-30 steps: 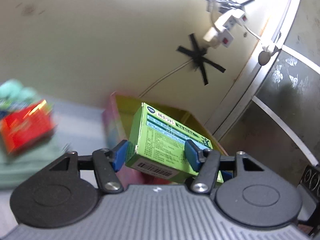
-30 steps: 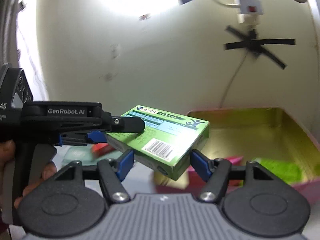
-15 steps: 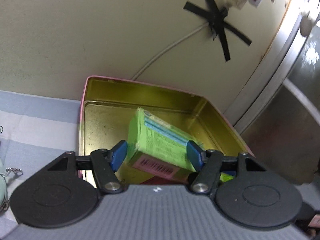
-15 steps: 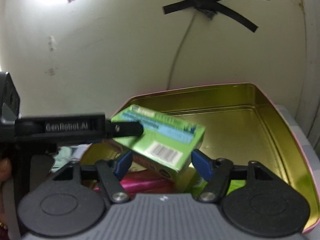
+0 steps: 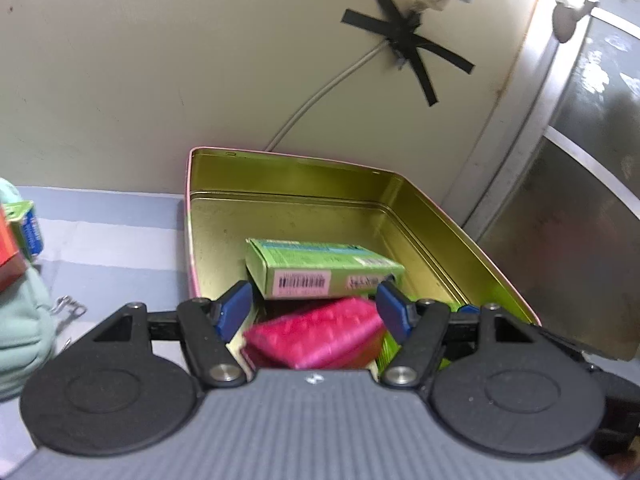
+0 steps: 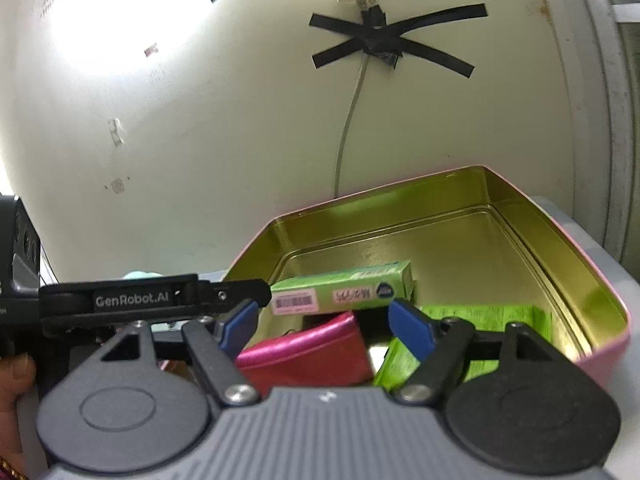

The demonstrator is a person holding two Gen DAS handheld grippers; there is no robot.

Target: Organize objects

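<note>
A green box (image 5: pixel 320 270) with a barcode label lies flat inside the gold tin with a pink outside (image 5: pixel 288 176), resting on a pink pouch (image 5: pixel 316 332). My left gripper (image 5: pixel 316 308) hovers just short of the box; its jaws are opening and the blue pads stand clear of it. From the right wrist, the same green box (image 6: pixel 344 292) sits in the tin (image 6: pixel 440 200) above the pink pouch (image 6: pixel 304 356). My right gripper (image 6: pixel 326 326) is open, with its pads off the box. The left gripper's black finger (image 6: pixel 240 292) ends at the box's left end.
A bright green packet (image 6: pixel 480 320) lies in the tin's right part. A mint-green fabric bag (image 5: pixel 20 320), a red box (image 5: pixel 8 260) and a blue-green box (image 5: pixel 28 228) sit left on the striped cloth (image 5: pixel 120 240). Behind are a wall with a taped cable (image 5: pixel 404 52) and a metal-framed door (image 5: pixel 580 200).
The green box, held in the air between both grippers, came down into the tin and now lies flat there. Both grippers' jaws widened and let go of it.
</note>
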